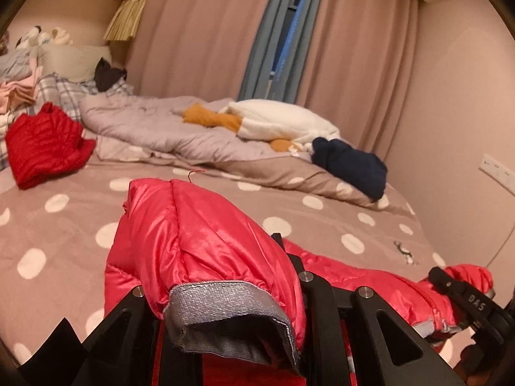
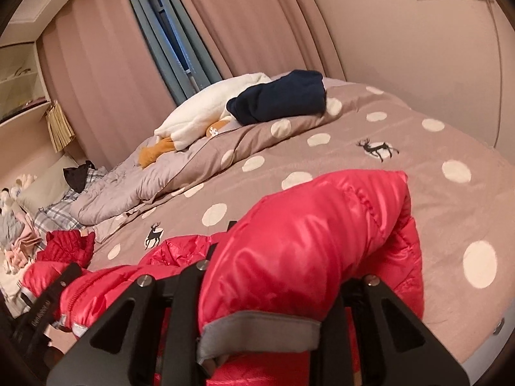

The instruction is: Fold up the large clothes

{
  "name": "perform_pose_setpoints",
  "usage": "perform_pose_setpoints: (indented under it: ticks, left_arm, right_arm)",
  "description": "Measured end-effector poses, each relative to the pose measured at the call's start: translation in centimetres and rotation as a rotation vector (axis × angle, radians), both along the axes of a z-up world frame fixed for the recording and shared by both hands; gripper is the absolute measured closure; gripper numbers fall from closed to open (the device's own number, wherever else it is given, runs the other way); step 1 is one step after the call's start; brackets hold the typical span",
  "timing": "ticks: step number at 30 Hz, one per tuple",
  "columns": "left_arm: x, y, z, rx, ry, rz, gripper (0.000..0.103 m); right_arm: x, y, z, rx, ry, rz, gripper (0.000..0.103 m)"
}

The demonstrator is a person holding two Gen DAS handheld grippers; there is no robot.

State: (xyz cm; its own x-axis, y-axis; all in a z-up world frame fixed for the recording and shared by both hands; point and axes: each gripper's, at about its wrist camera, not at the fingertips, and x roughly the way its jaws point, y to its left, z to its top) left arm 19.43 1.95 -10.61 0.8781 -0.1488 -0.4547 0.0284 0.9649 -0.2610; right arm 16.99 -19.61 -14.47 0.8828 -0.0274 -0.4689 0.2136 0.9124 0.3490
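A shiny red puffer jacket hangs between my two grippers above the dotted bed sheet [image 1: 58, 225]. In the left wrist view one sleeve [image 1: 199, 234] with a grey cuff [image 1: 225, 296] drapes over my left gripper [image 1: 209, 251], which is shut on it; the pads are hidden by the fabric. The zipped body [image 1: 386, 286] stretches right to my right gripper [image 1: 463, 292]. In the right wrist view the other sleeve [image 2: 322, 234] lies between the fingers of my right gripper [image 2: 299, 241], held there. The left gripper [image 2: 42, 302] shows at the lower left.
A folded red garment [image 1: 45, 141] lies at the left by a clothes pile [image 1: 16, 90]. Behind it lie a crumpled grey duvet [image 1: 154, 128], a white plush item [image 1: 283, 119] and a navy garment [image 1: 351, 164]. A wall with a socket strip [image 1: 495, 170] bounds the right side.
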Motion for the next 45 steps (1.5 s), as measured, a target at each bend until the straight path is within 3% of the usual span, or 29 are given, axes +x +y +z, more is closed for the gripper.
perform_pose_setpoints:
  ticks: [6, 12, 17, 25, 30, 32, 36, 42, 45]
  left_arm:
    - [0.1, 1.0, -0.3, -0.065, 0.031, 0.023, 0.086]
    - [0.5, 1.2, -0.4, -0.081, 0.062, 0.021, 0.086]
    - [0.5, 0.3, -0.7, -0.016, 0.07, 0.054, 0.086]
    - [0.6, 0.3, -1.3, 0.006, 0.054, 0.017, 0.084]
    - [0.8, -0.1, -2.6, 0.062, 0.054, 0.022, 0.084]
    - [1.1, 0.3, -2.3, 0.022, 0.064, 0.009, 0.083]
    - [1.3, 1.6, -1.9, -0.107, 0.083, -0.011, 0.067]
    - [1.6, 1.1, -2.1, -0.081, 0.09, -0.002, 0.065]
    - [1.9, 1.3, -2.1, -0.119, 0.105, 0.012, 0.061]
  right_arm:
    - [-0.3, 1.1, 0.2, -0.027, -0.014, 0.016, 0.075]
    - [0.2, 1.3, 0.4, -0.016, -0.002, 0.027, 0.069]
    - [1.0, 1.3, 0.5, 0.014, 0.029, 0.073, 0.065]
    - [2.6, -0.5, -0.4, 0.075, 0.076, 0.129, 0.064]
    - [3.2, 0.1, -1.5, 0.056, 0.082, 0.099, 0.063]
    - [3.4, 0.5, -1.6, 0.041, 0.083, 0.101, 0.055]
    - [3.3, 1.9, -1.4, -0.047, 0.091, 0.11, 0.048]
    - [2.9, 1.5, -1.6, -0.026, 0.078, 0.117, 0.045]
    - [3.1, 1.4, -1.9, -0.023, 0.089, 0.114, 0.044]
